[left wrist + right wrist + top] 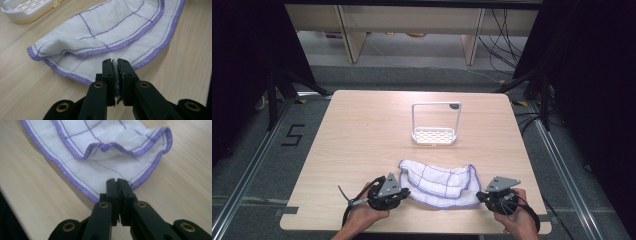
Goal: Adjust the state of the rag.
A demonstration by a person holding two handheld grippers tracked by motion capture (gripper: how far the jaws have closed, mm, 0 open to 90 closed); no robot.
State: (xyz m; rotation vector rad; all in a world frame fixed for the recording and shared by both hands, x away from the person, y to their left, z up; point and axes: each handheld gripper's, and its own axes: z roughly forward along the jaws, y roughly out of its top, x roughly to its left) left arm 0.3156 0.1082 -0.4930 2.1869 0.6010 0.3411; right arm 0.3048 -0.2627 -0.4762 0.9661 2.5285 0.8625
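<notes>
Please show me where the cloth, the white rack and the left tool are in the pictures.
cloth [439, 182], high view, on its white middle part.
white rack [434, 135], high view, on its perforated base tray.
left tool [117, 62], left gripper view, between its two black tips, which pinch the cloth edge.

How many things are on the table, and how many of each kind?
Cloth, white with purple edging: 1
White rack: 1
Gripper, both shut on the cloth: 2, left gripper, right gripper
Total: 4
</notes>
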